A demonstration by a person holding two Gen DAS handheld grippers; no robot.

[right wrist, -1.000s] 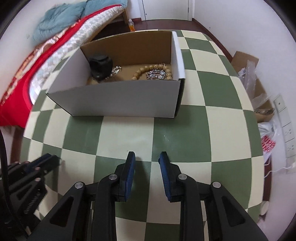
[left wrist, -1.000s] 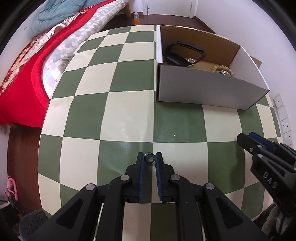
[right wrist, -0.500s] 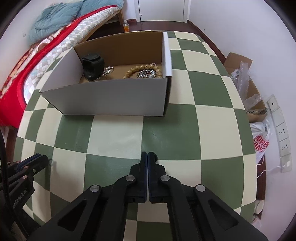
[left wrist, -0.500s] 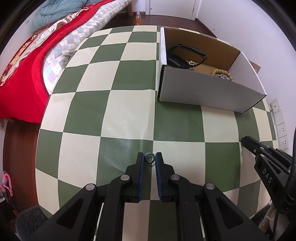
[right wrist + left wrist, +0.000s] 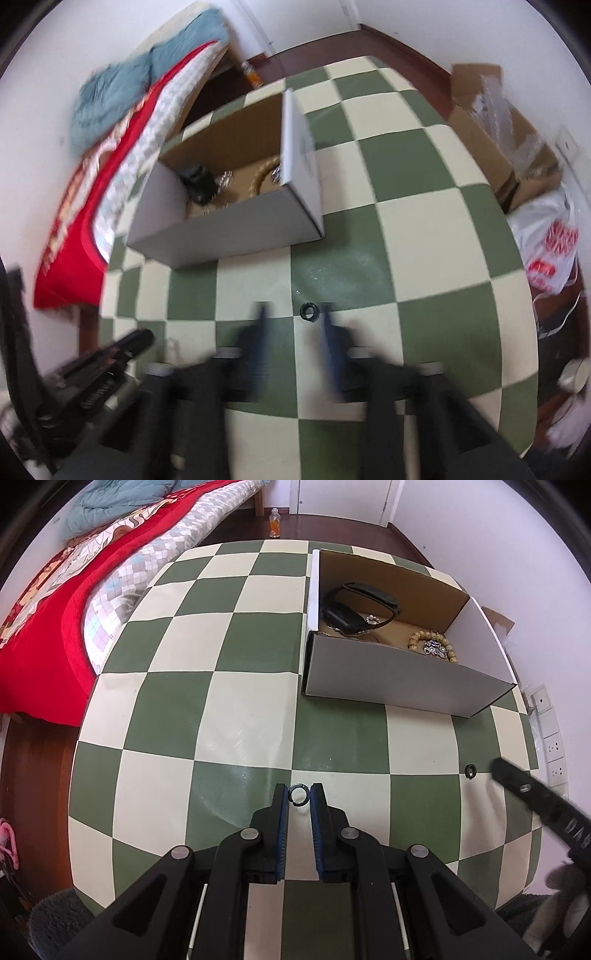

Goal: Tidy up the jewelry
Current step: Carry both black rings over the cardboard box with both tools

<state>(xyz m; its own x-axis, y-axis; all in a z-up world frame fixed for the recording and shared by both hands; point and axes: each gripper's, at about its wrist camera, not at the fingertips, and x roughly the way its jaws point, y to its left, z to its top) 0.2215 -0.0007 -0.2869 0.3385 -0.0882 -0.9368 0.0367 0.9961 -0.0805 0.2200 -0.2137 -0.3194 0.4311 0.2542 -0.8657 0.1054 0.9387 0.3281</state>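
In the left wrist view, the left gripper (image 5: 299, 796) was clamped on a small silver ring (image 5: 298, 795), its blue-padded fingers (image 5: 282, 805) pressing the ring from both sides just above the green-and-cream checked tablecloth (image 5: 166, 738). Beyond it, toward the far right of the table, stood an open cardboard box (image 5: 399, 681) holding a black watch (image 5: 354, 609) at its left end and a wooden bead bracelet (image 5: 432, 646) with some silver pieces at its right. A second, dark ring (image 5: 470, 771) lay on the cloth to the right, well apart from the box, with the tip of the right gripper (image 5: 517, 786) near it (blurred). A red blanket (image 5: 44, 627) covered a bed beside the table.

In the right wrist view, which was smeared with motion, the right gripper (image 5: 293, 321) had its fingers (image 5: 260, 325) spread wide apart, and the dark ring (image 5: 309, 312) lay on the cloth between the tips, nearer the right-hand one. The box (image 5: 229, 229) sat further off to the left, and the left gripper (image 5: 125, 347) showed at the lower left.
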